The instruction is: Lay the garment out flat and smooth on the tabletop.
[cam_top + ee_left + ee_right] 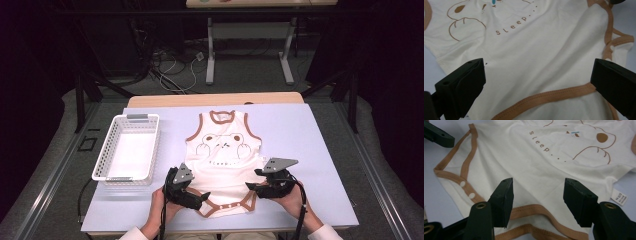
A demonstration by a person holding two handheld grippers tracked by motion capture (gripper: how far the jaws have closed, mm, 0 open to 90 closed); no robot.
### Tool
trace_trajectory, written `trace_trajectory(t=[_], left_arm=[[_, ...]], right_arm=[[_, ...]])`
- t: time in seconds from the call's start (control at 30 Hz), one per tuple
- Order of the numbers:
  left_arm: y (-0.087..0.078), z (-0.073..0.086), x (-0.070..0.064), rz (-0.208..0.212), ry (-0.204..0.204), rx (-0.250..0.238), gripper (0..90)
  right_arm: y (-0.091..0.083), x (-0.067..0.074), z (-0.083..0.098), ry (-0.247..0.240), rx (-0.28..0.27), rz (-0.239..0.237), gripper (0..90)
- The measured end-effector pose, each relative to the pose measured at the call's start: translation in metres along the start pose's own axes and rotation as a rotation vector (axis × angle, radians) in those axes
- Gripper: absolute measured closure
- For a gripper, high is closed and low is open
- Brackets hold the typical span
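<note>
The right gripper's (537,202) fingers (504,197) stand apart above the cream bodysuit (529,167), its brown hem running between them; a white tag (619,197) lies beside the right finger on the bench (439,195).

label print (619,197) too small, unreadable

high view above table's 6 o'clock edge facing 12, both gripper views close, opposite sides, sharing cream brown-trimmed cotton bodysuit (224,160) (544,57) (544,170)
</note>
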State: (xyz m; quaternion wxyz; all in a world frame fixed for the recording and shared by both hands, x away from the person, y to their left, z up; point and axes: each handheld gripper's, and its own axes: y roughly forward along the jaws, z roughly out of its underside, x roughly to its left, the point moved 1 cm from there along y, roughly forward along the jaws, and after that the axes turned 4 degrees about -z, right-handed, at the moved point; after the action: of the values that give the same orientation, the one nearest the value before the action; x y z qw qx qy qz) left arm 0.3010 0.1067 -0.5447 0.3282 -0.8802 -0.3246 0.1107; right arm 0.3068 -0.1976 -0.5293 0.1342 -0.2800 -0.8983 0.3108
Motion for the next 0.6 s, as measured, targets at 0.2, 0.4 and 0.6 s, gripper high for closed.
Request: trace_trajectory(t=[0.2,0.4,0.6], left_arm=[[0.002,0.001,-0.011,0.034,0.011,0.005,0.0],[0.005,0.002,-0.02,0.059,0.047,0.025,3.1],[0.006,0.003,-0.027,0.087,0.067,0.029,10.1]], right_arm=[[0.003,0.008,0.003,-0.031,0.022,-0.03,45.5],[0.009,0.016,0.004,-0.063,0.038,-0.056,49.7],[0.012,0.022,0.006,-0.083,0.059,-0.066,51.4]])
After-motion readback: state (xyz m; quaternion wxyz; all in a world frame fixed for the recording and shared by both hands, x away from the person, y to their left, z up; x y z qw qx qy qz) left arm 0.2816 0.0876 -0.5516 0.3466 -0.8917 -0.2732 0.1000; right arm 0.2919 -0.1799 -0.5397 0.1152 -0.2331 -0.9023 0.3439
